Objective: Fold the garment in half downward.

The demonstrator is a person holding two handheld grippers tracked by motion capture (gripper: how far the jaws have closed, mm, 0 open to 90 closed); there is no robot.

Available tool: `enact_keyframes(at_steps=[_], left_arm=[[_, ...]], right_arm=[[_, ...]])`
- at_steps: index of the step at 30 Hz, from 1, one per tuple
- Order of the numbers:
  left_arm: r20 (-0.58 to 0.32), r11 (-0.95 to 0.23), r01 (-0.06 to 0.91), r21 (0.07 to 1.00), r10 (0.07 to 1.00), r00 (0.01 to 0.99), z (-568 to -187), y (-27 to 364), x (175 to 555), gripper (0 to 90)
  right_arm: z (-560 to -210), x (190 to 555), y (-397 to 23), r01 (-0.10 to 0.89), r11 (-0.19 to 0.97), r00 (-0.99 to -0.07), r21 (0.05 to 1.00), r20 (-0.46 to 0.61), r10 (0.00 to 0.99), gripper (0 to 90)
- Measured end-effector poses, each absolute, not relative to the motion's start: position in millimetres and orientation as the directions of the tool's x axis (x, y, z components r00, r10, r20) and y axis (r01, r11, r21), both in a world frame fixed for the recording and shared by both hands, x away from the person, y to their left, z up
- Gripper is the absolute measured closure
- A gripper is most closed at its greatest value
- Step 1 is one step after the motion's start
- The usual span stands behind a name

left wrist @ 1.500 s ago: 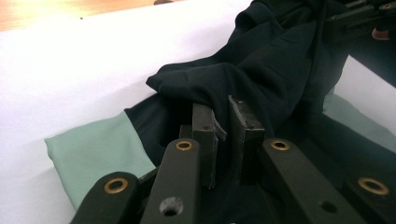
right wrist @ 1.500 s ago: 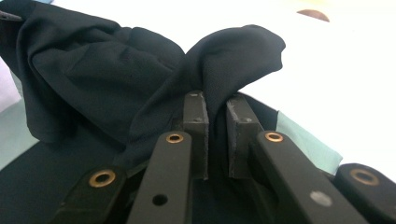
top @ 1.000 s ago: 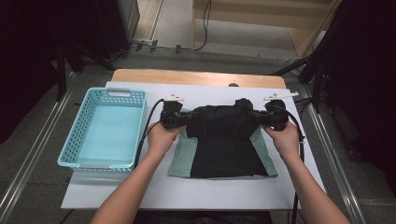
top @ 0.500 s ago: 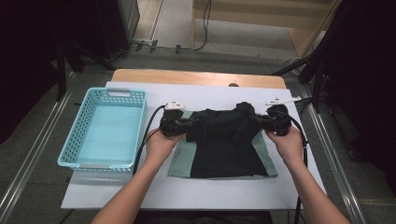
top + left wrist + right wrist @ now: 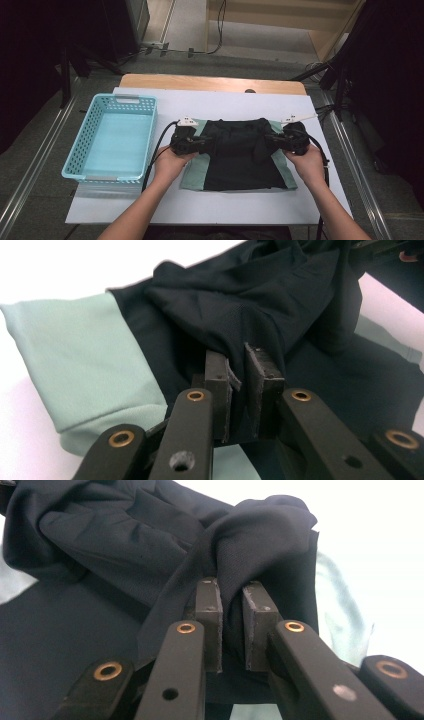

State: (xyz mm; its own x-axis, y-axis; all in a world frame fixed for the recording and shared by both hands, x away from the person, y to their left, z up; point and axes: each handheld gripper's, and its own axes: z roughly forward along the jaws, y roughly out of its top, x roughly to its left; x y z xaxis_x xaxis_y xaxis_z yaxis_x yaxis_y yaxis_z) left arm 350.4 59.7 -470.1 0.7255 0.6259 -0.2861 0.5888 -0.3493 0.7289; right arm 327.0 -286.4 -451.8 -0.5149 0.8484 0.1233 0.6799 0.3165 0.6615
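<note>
High view: black-and-mint garment lies mid-tabletop, right of the blue basket. Left claw and right claw pinch its opposite top corners. Gripper views add detail: pads clamped on bunched black fabric.

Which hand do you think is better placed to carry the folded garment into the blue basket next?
Left, probably. The left gripper is clamped on the garment at the edge nearest the basket, which stands at that side of the table. The right gripper grips the far edge and would have to cross over.
</note>
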Motion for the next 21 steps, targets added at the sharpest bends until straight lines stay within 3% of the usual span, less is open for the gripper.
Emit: enact_keyframes(at_steps=[16,21], left_arm=[[-0.308,-0.364,0.616,0.699,0.624,0.718,-478.9,64.5,344.1,80.6],[-0.323,-0.348,0.613,0.709,0.613,0.721,-466.6,66.5,345.6,65.1]], right_arm=[[-467.8,322.7,-288.5,0.707,0.315,-0.520,0.633,0.163,0.839,74.1],[-461.5,322.5,-293.9,0.704,0.280,-0.516,0.653,0.199,0.833,64.1]])
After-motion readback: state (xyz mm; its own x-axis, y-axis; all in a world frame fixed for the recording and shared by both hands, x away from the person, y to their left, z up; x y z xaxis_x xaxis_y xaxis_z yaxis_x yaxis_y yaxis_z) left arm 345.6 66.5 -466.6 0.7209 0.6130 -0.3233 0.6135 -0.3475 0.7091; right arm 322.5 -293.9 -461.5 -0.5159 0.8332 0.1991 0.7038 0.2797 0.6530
